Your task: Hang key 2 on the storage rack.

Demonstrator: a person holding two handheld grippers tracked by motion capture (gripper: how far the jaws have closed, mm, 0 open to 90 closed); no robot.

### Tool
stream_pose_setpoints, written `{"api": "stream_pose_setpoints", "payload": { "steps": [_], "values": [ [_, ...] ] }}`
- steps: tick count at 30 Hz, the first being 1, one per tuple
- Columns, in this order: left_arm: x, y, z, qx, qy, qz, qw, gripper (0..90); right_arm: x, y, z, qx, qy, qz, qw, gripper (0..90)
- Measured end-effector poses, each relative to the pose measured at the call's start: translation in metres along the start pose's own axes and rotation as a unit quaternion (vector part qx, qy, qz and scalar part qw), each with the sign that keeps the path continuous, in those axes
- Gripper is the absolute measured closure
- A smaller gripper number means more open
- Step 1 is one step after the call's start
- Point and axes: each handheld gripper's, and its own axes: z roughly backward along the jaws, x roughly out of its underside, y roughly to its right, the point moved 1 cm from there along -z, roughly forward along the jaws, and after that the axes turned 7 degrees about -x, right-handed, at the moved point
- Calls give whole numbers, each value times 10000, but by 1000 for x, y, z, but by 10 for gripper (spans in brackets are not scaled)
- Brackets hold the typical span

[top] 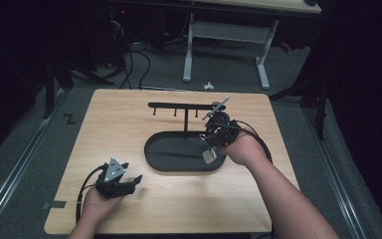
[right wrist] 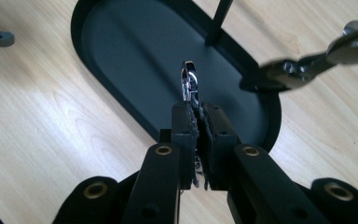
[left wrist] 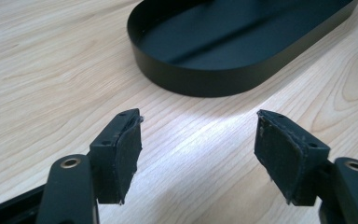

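I hold a small shiny metal clip in my right hand-held gripper. The clip is silver, thin and curved at the top like a little hook. My two black jaws are shut tight on its lower part, and its top sticks out above them. It hangs over the black oval tray, near the tray's right end.

In the high view, my right hand-held gripper is above that end of the tray, just beside the black rack with the small pegs that stands up out of the tray. A small silver piece hangs under my gripper there, but it is too small for me to tell its shape. A thin silver tool pokes up at a slant past the rack's right end.

The right gripper view shows the clip up close, with its bright curved edge. It also shows the rack's thin post rising from the tray floor, and the shiny tool blurry on the right.

My left hand-held gripper rests low over the tabletop, well apart from the tray's near left edge. In the left gripper view its jaws stand wide open with nothing between them, just the light wood. Ahead of them is the tray's round end, dark and smooth.
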Motion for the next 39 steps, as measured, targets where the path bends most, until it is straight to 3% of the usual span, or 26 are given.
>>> {"api": "stream_pose_setpoints", "payload": {
  "steps": [8,19,24,33,39],
  "values": [
    [5,-4,6,-73,-20,57,10000,323,-16,8,-1,-56,157,-111,9998,850],
    [6,-5,7,-82,-35,39,10000,323,-39,11,7,20,293,6,9996,850],
    [6,-5,6,-73,-61,22,10000,322,-48,15,6,58,328,-79,9994,850],
    [7,-4,6,-67,-68,23,10000,321,-51,32,-3,51,281,-339,9990,848],
    [7,-4,6,-35,-113,13,9999,321,-53,37,-10,93,329,-347,9988,846]
  ]
}}
